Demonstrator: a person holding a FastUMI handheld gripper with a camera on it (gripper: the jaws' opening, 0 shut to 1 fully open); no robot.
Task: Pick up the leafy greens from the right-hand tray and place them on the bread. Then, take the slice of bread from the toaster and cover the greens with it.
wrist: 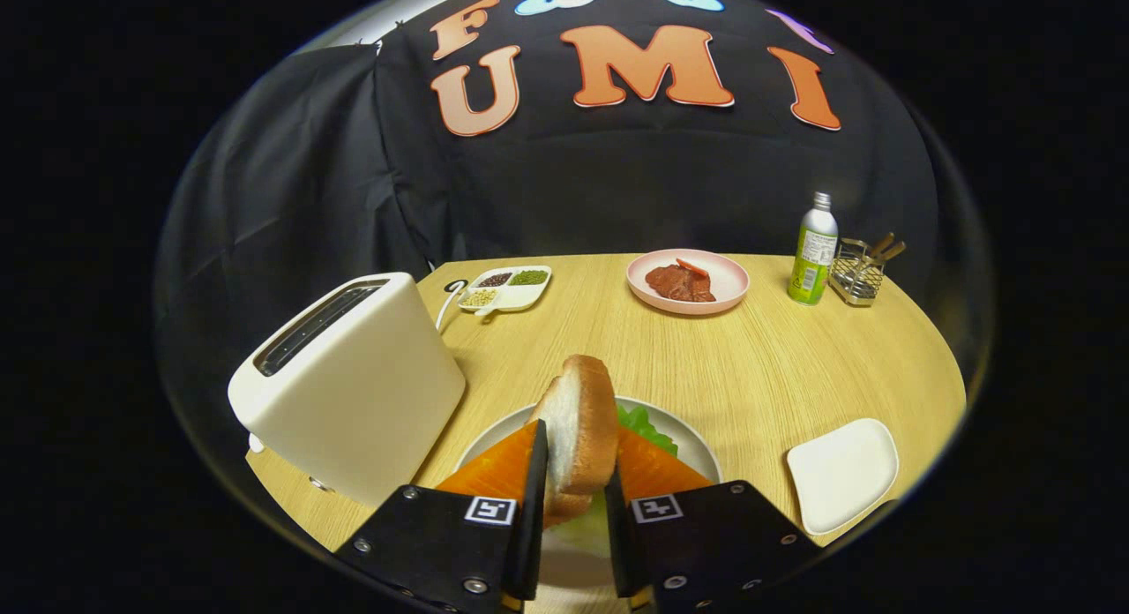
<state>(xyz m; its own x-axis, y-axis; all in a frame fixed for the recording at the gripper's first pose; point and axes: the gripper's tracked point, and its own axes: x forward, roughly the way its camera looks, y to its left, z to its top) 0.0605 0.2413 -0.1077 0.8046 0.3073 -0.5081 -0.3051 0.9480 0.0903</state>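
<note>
Gripper view: the gripper (573,495) clamped a bread slice (578,429) on edge between both fingers, over the round plate (697,451).
Leafy greens (648,427) already lay on that plate, so covering them looked like the last step. Beside it stood the toaster (353,385) and a bare white tray (842,473) on the wooden table (758,367); farther off were a pink plate (688,280), a bottle (814,248) and black cloth walls.

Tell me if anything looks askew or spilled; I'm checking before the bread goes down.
Nothing stands out. The gripper is shut on the bread slice, held on edge above the greens on the plate; the toaster stands upright.
</note>
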